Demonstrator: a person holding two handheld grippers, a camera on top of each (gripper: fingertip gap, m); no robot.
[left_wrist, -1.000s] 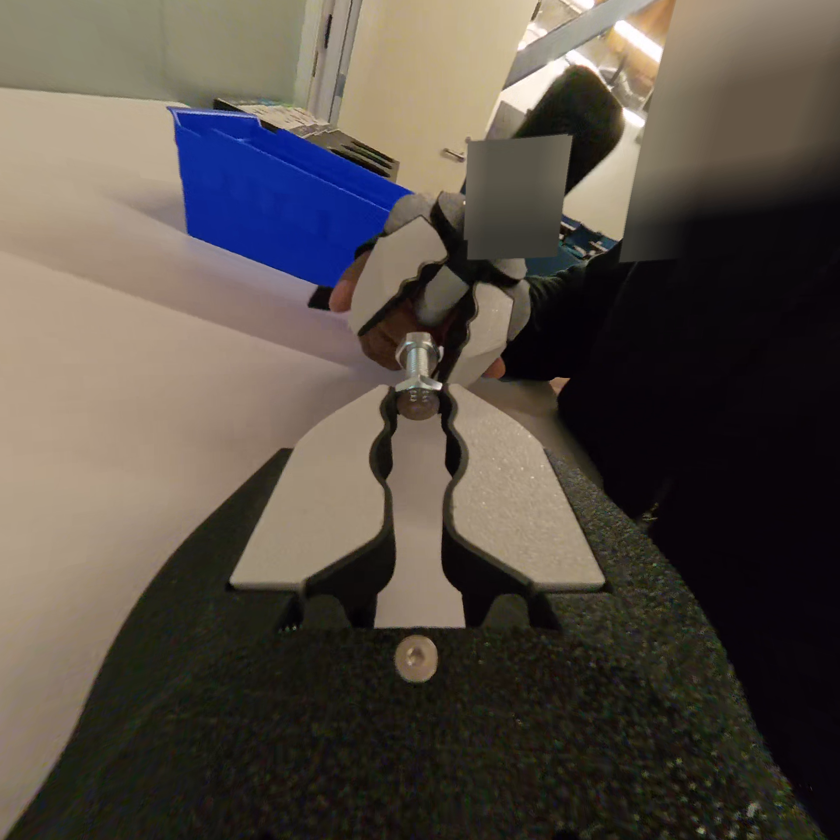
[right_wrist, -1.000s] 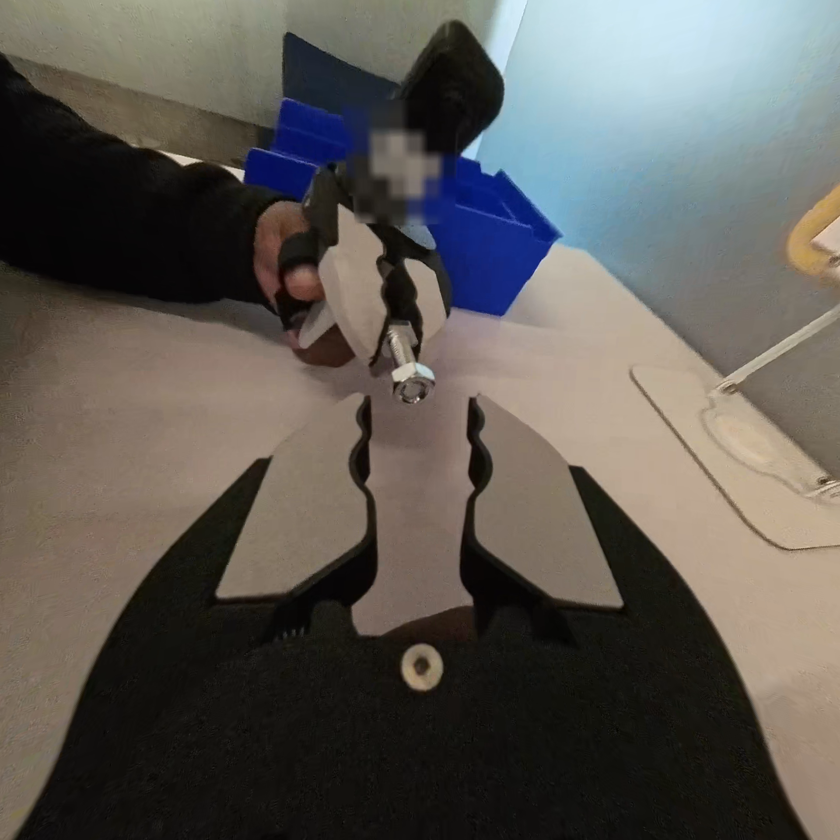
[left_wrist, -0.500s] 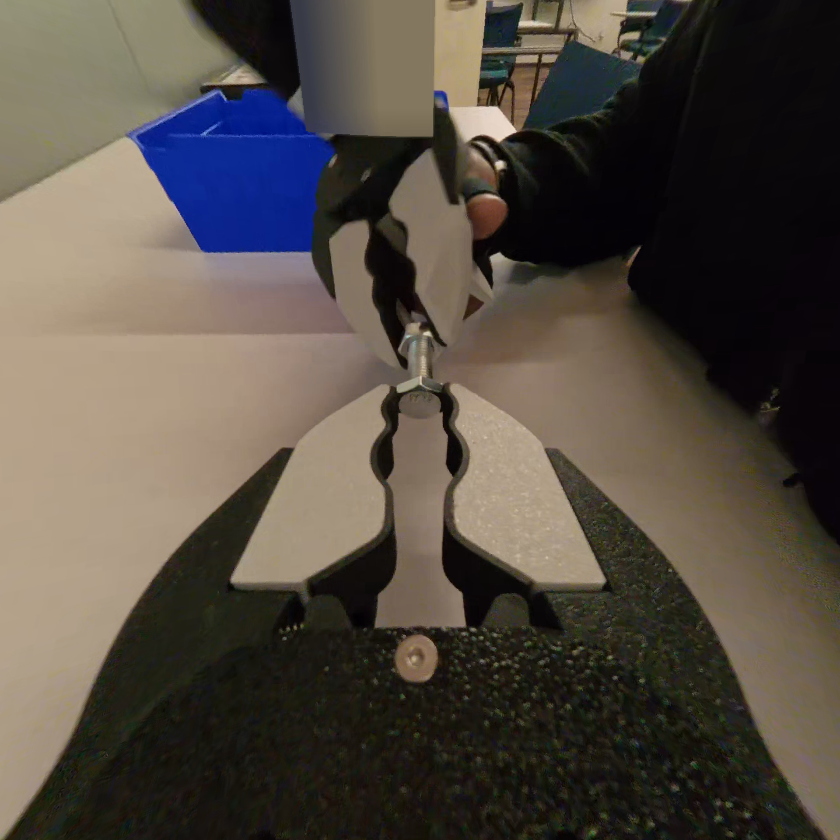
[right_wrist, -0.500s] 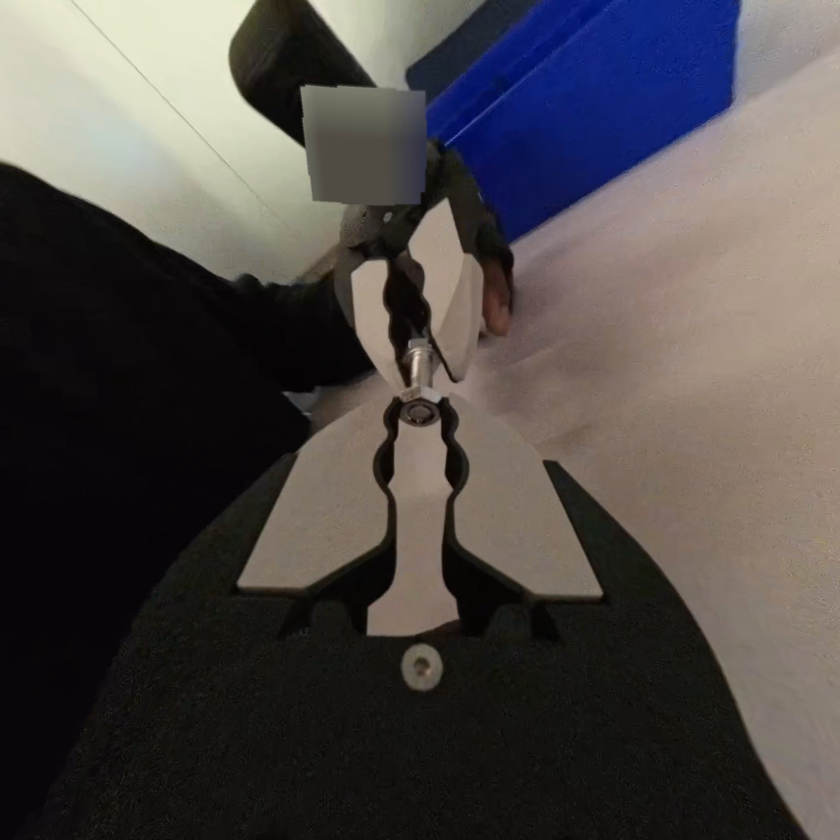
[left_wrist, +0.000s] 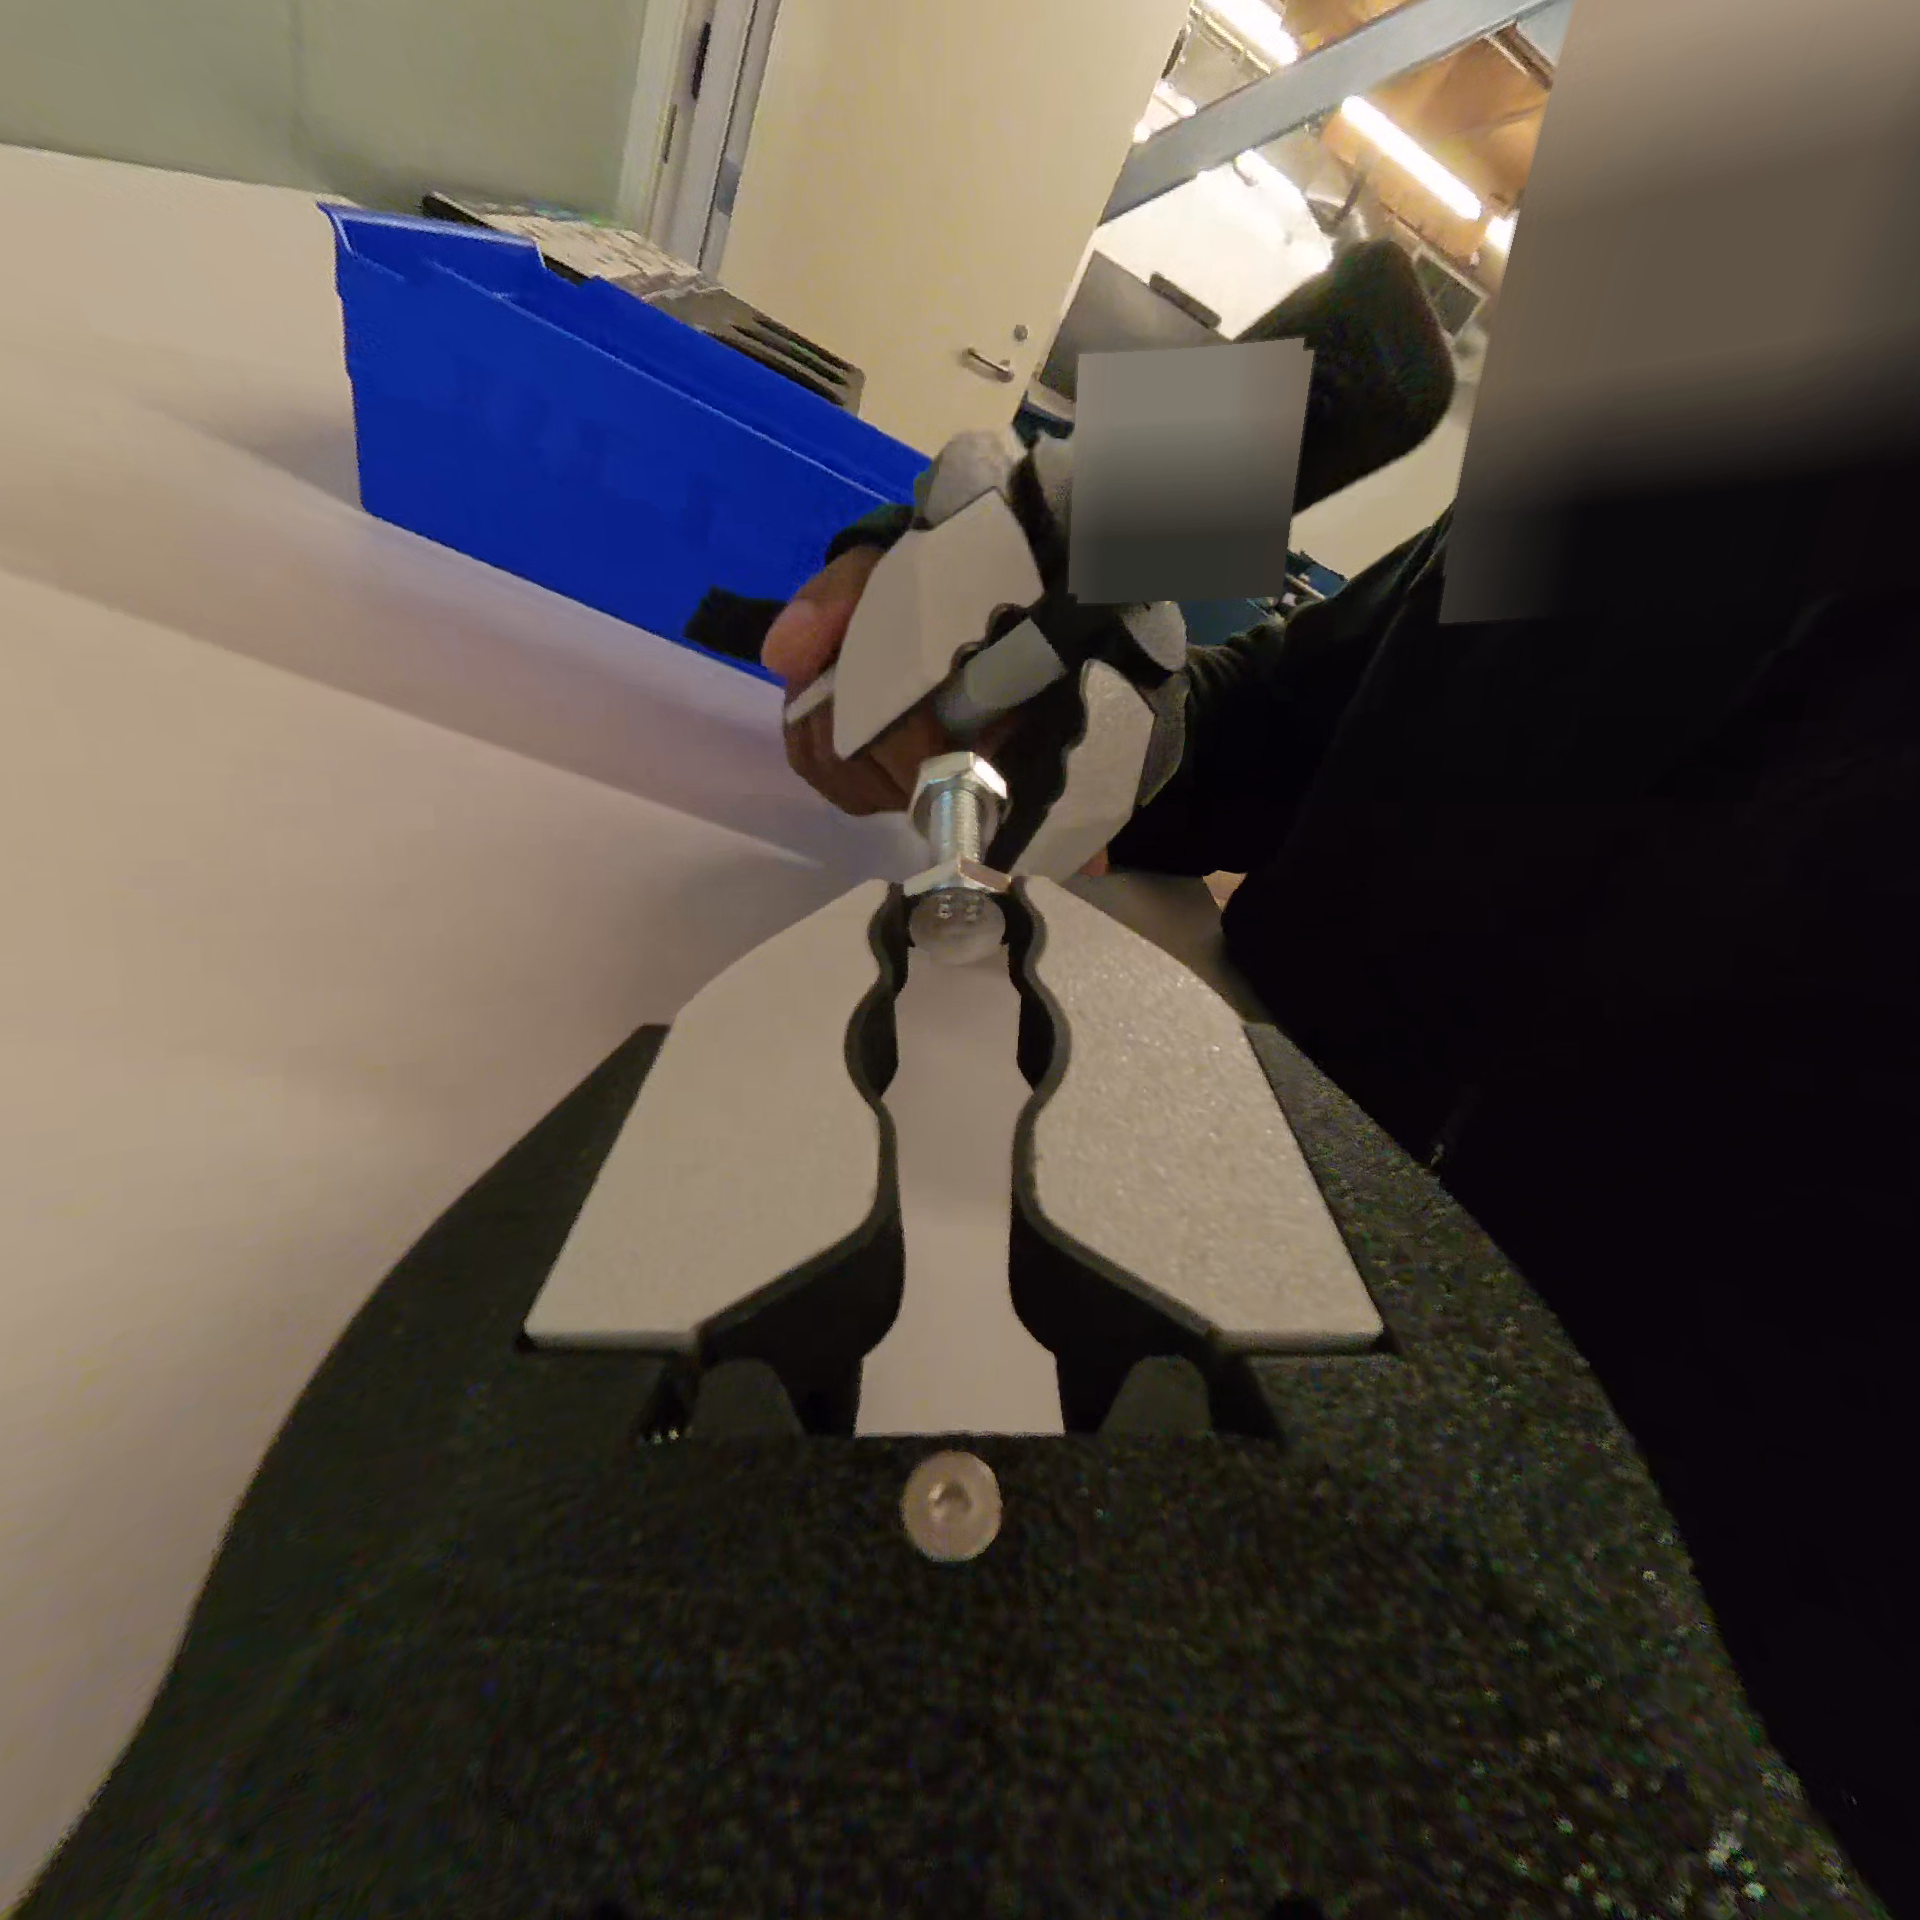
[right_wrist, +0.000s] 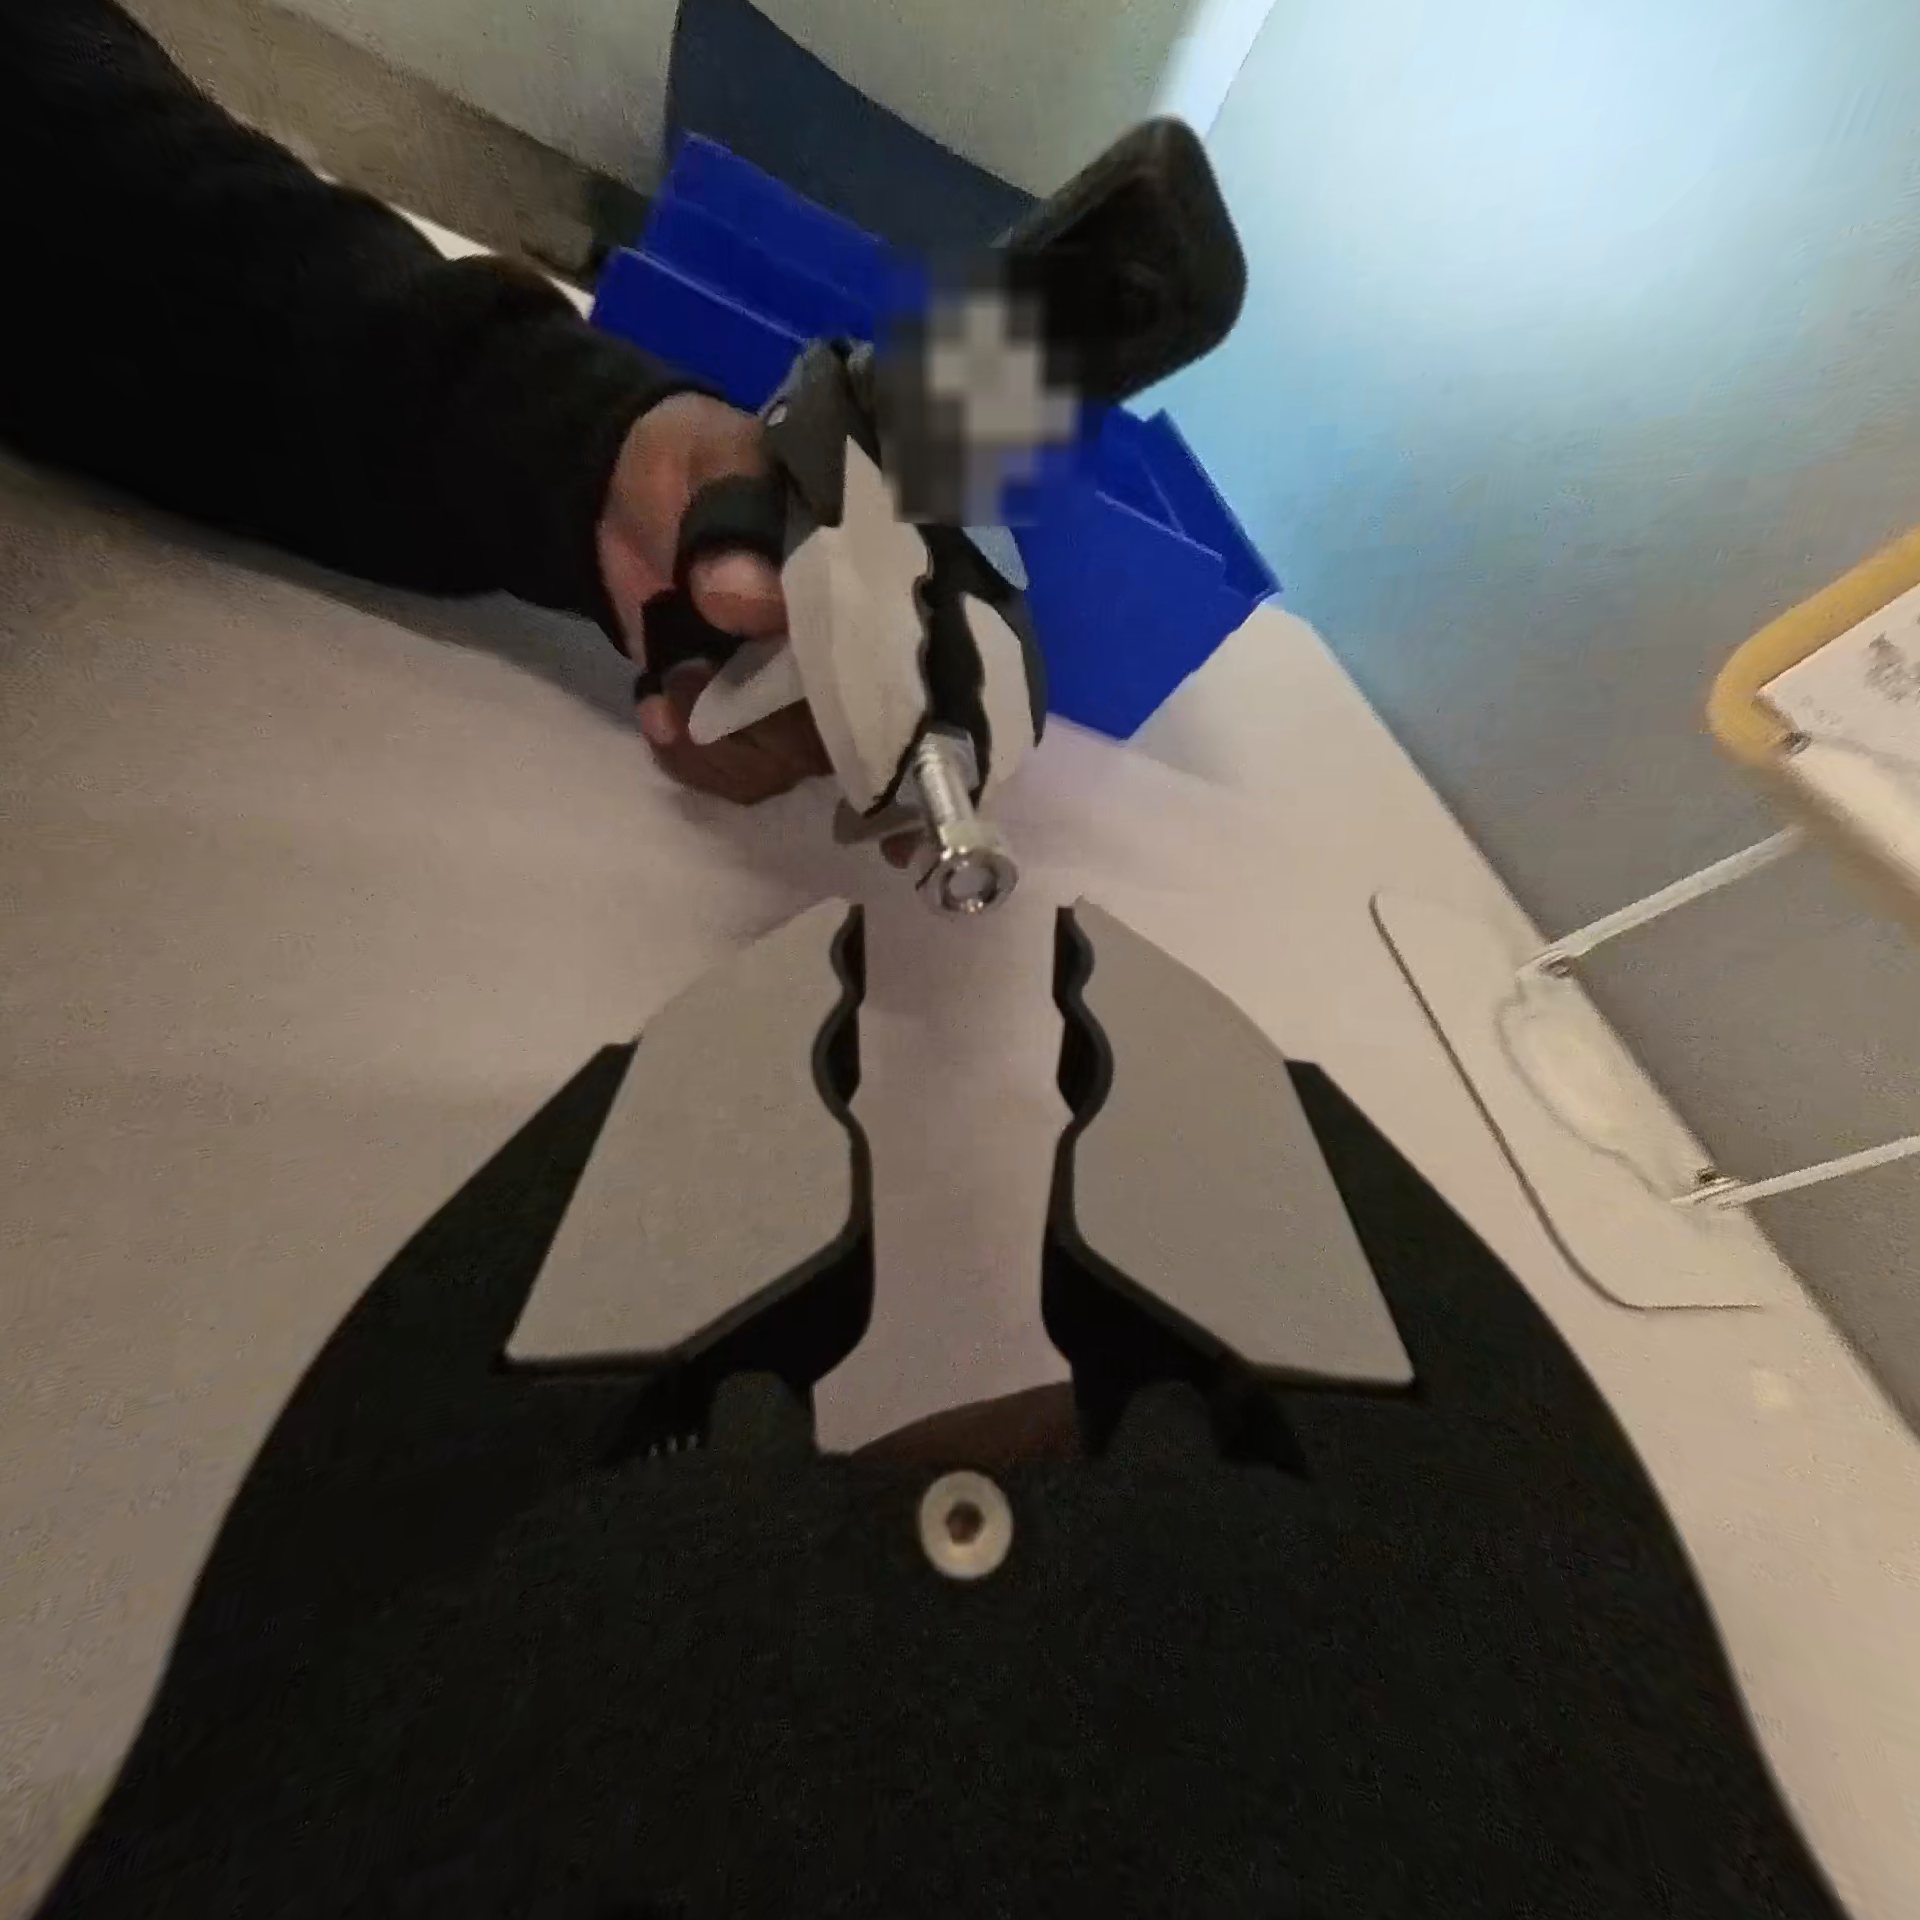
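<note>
The left gripper (left_wrist: 954, 914), with pale grey fingers edged in black on a speckled black body, clamps a shiny silver bolt (left_wrist: 953, 826) by its head, a silver nut (left_wrist: 961, 777) on the far end. Beyond it stands a bright blue bin (left_wrist: 582, 457) on a whitish table (left_wrist: 312, 935). Right of the spread grey-and-black right gripper (right_wrist: 961, 914), a yellow rim (right_wrist: 1808, 644) frames what may be a white sheet, blurred.

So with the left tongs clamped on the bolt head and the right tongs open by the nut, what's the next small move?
Probably ease the right tongs forward and close on the nut. They stand open just short of it, while the left tongs grip the bolt by its head, so the nut end is free to take.
</note>
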